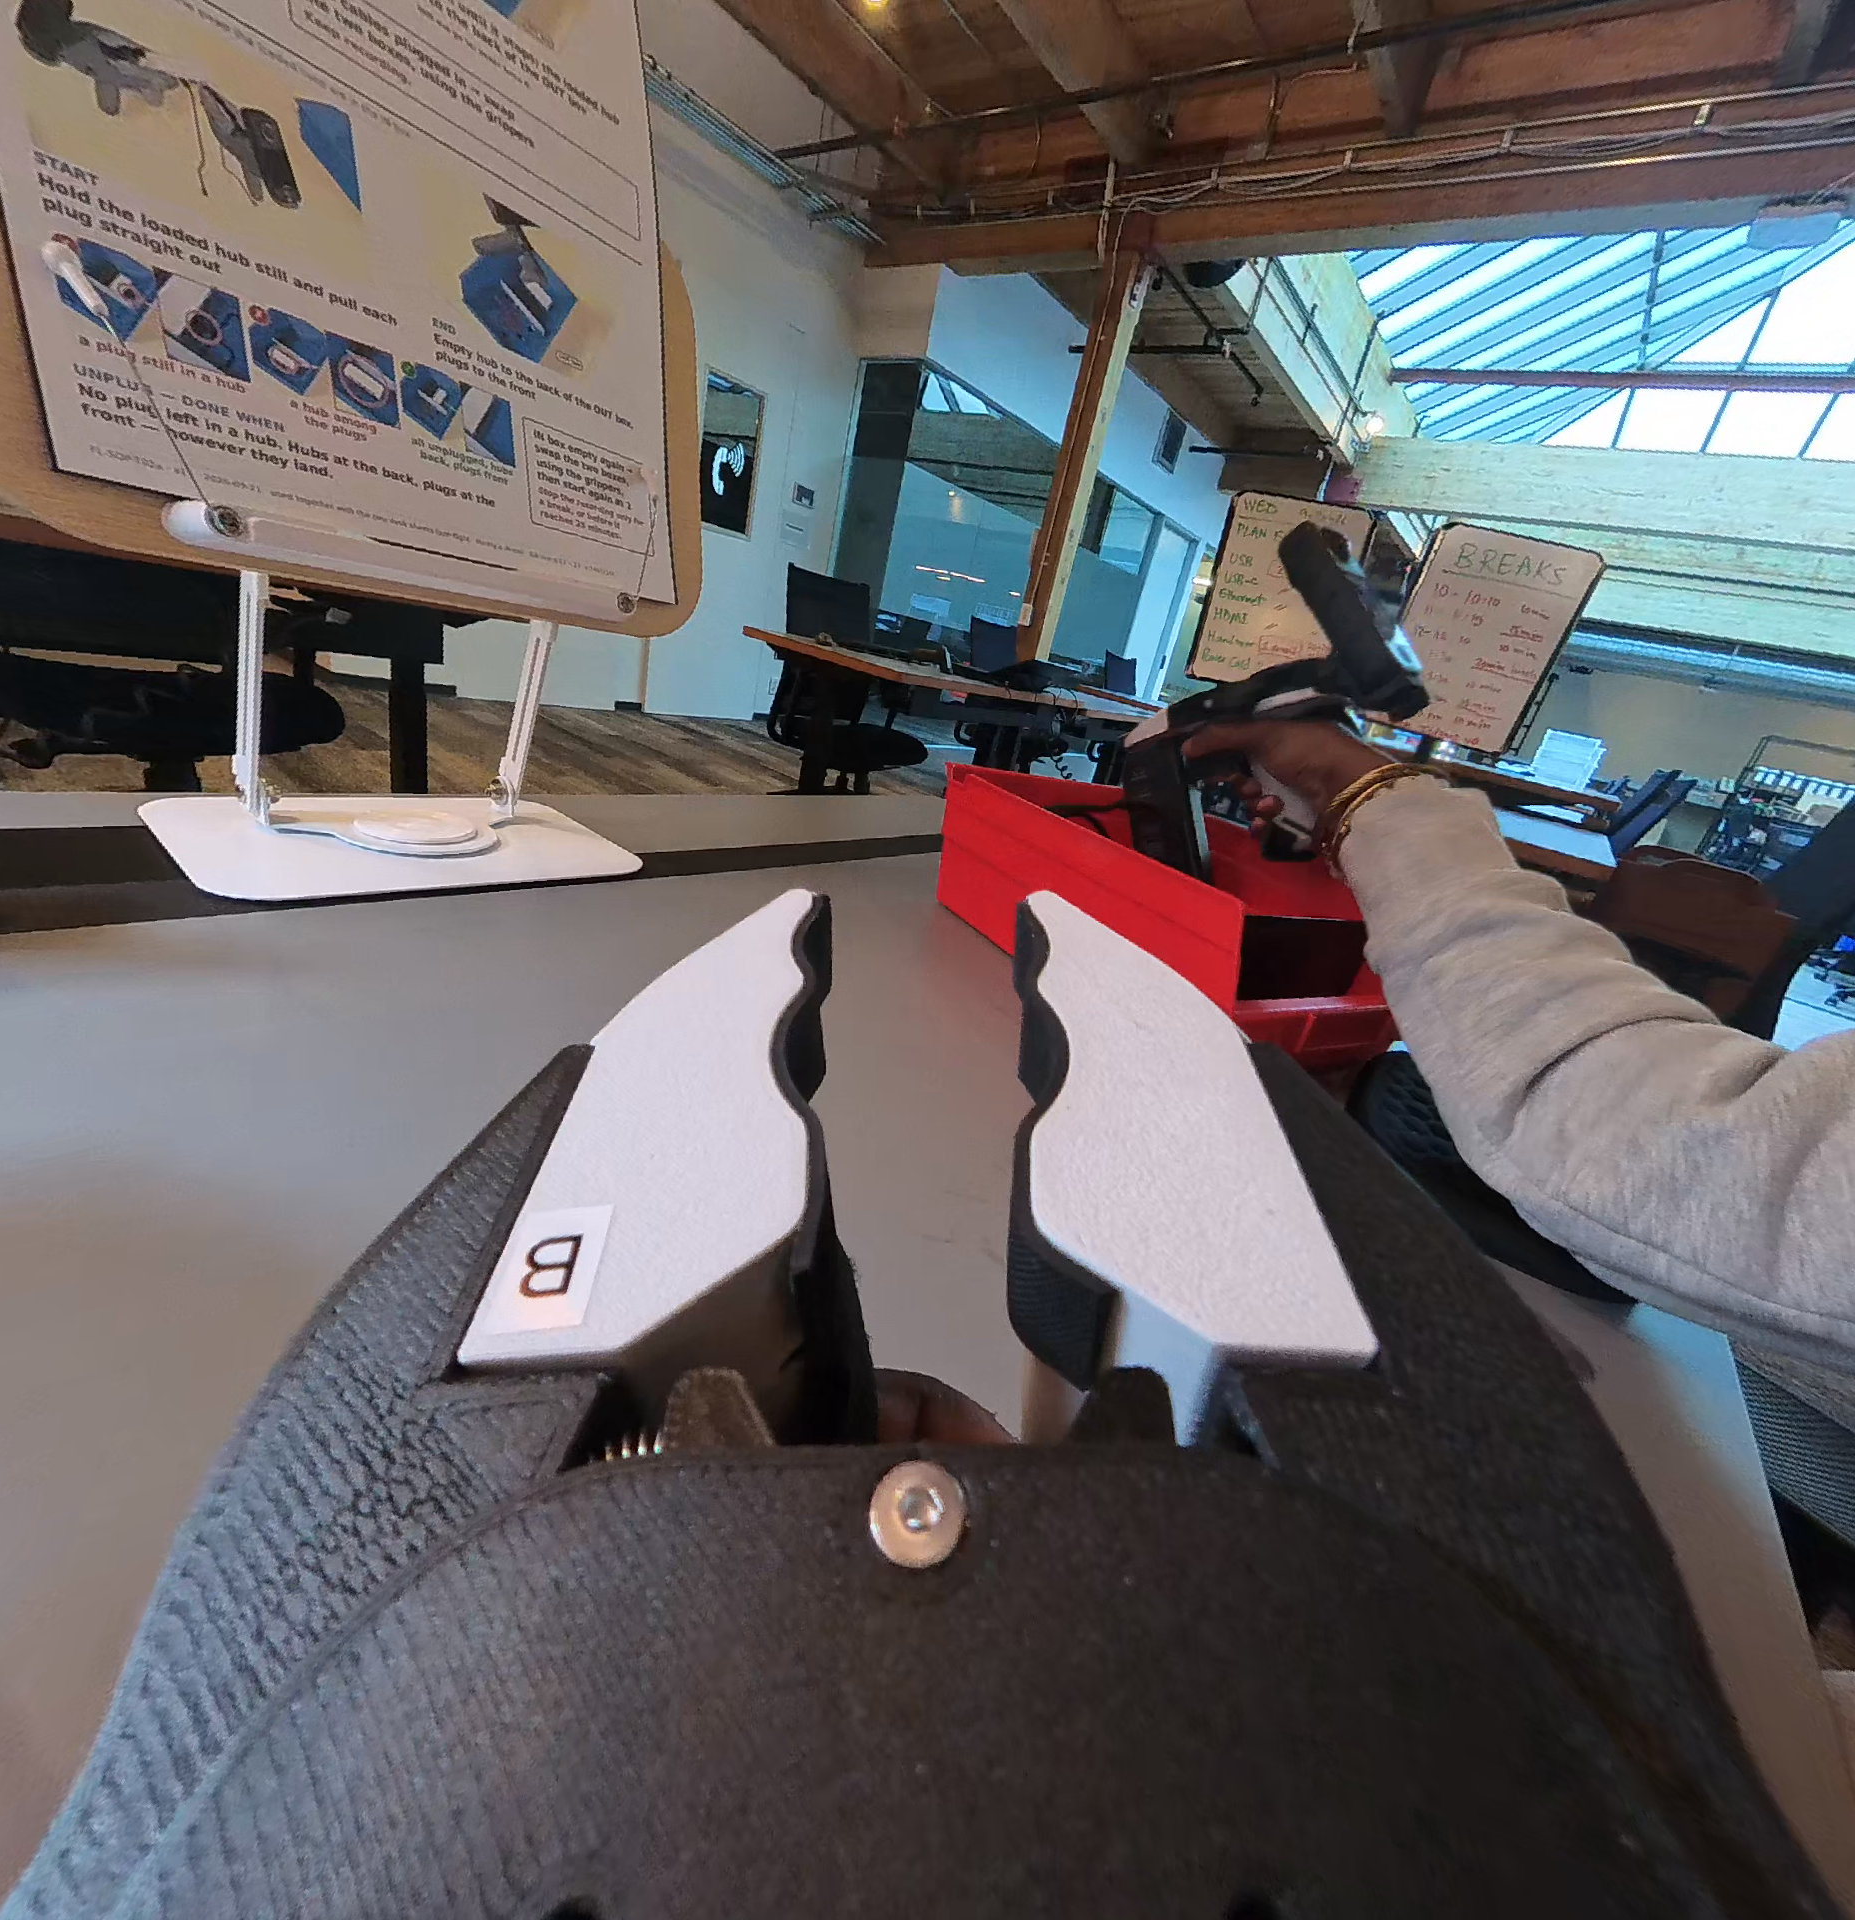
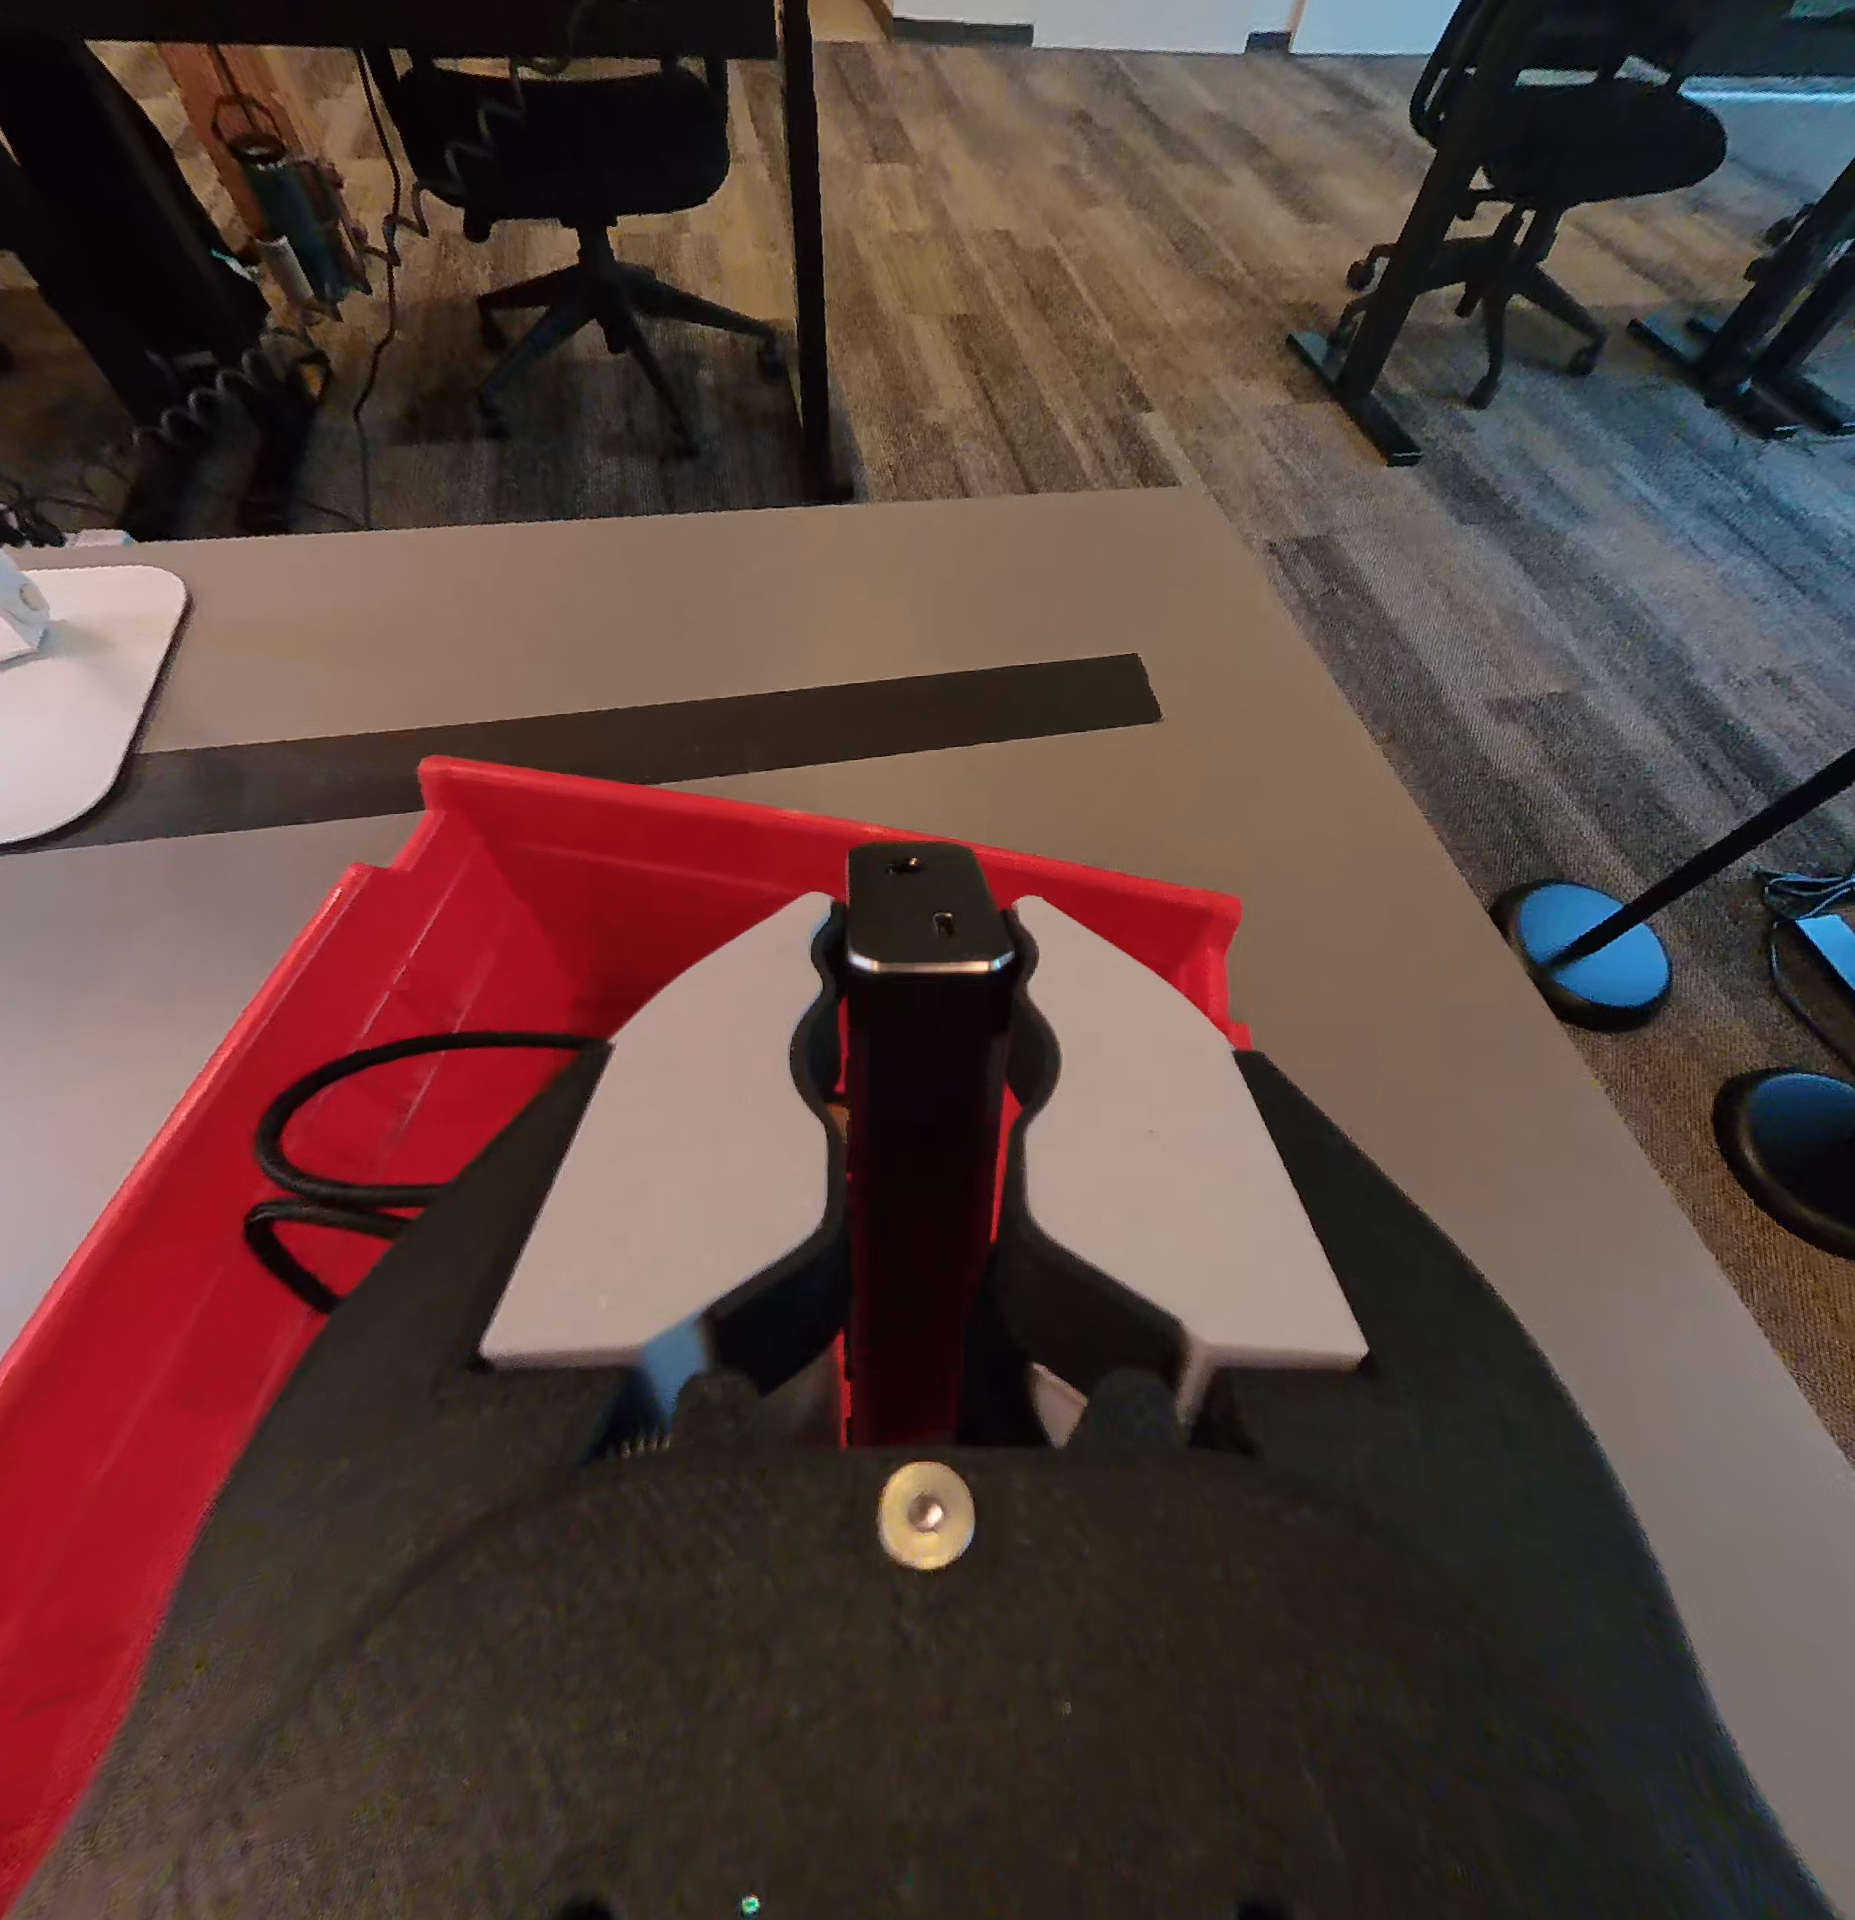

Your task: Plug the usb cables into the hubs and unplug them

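My right gripper (image 2: 925, 935) is shut on a long black USB hub (image 2: 928, 1091) and holds it lengthwise between the fingers, above a red bin (image 2: 466, 935). A black cable (image 2: 310, 1153) lies looped on the bin floor to the left. In the left wrist view the right gripper (image 1: 1172, 821) shows far off, held by a hand, with the hub (image 1: 1167, 805) pointing down into the red bin (image 1: 1089, 894). My left gripper (image 1: 923, 925) is open and empty, low over the grey table (image 1: 279, 1091), left of the bin.
A white stand (image 1: 383, 842) with an instruction sheet (image 1: 331, 260) stands at the table's back left; its base shows in the right wrist view (image 2: 61, 707). A black strip (image 2: 642, 727) runs across the table. A grey sleeve (image 1: 1588, 1060) reaches in from the right. Chairs and desks stand beyond. My right fingertips sit around 50 centimeters from my left ones.
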{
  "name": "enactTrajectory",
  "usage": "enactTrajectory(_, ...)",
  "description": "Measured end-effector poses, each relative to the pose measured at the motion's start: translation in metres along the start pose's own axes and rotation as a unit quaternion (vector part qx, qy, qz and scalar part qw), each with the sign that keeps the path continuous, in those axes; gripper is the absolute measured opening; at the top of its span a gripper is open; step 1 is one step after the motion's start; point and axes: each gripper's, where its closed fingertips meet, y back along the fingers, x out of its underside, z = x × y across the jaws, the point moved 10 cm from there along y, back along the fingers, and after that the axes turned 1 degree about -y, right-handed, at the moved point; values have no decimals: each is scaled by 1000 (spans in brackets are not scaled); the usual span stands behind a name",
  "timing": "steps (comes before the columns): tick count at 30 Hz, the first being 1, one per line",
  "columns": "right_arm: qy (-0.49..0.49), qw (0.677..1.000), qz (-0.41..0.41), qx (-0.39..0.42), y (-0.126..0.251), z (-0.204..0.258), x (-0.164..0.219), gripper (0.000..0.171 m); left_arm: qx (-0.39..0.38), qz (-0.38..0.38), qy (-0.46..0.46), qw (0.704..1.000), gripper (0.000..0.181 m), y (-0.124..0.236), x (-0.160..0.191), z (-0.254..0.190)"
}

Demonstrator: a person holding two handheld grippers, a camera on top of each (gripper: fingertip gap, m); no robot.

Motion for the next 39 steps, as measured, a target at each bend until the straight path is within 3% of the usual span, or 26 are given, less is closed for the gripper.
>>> enactTrajectory(8, 26, 998, 42, 34, -7, 6, -1, 31, 5, 6, 7, 1000, 34, -1, 1, 0)
enactTrajectory(16, 21, 983, 181, 21, -37, 2, 32, 34, 7, 7, 8, 1000, 34, -1, 1, 0)
enactTrajectory(22, -24, 982, 187, -5, -23, -10, 29, 38, 11, 8, 8, 1000, 34, -1, 1, -2)
enactTrajectory(25, -41, 993, 114, -18, -4, -14, 13, 39, 11, 8, 7, 1000, 34, -2, 1, -2)
enactTrajectory(28, -71, 992, -66, -85, 33, -11, -17, 49, 11, 9, 6, 1000, 34, -2, 1, -2)
enactTrajectory(30, -96, 959, -226, -140, 63, -8, -35, 74, 11, 10, 5, 1000, 34, -2, 1, -3)
enactTrajectory(32, -97, 880, -386, -258, 98, 4, -47, 105, 12, 9, 4, 1000, 34, -3, 0, -3)
enactTrajectory(34, -103, 762, -440, -463, 137, 17, -52, 120, 13, 9, 4, 1000, 34, -3, 0, -4)
enactTrajectory(36, -106, 643, -470, -595, 169, 21, -51, 128, 14, 9, 4, 1000, 34, -3, 0, -4)
enactTrajectory(37, -94, 607, -483, -624, 179, 22, -49, 129, 15, 9, 3, 1000, 35, -3, 0, -4)
enactTrajectory(39, -49, 572, -504, -645, 191, 26, -45, 129, 12, 5, -3, 1000, 37, -2, -2, -5)
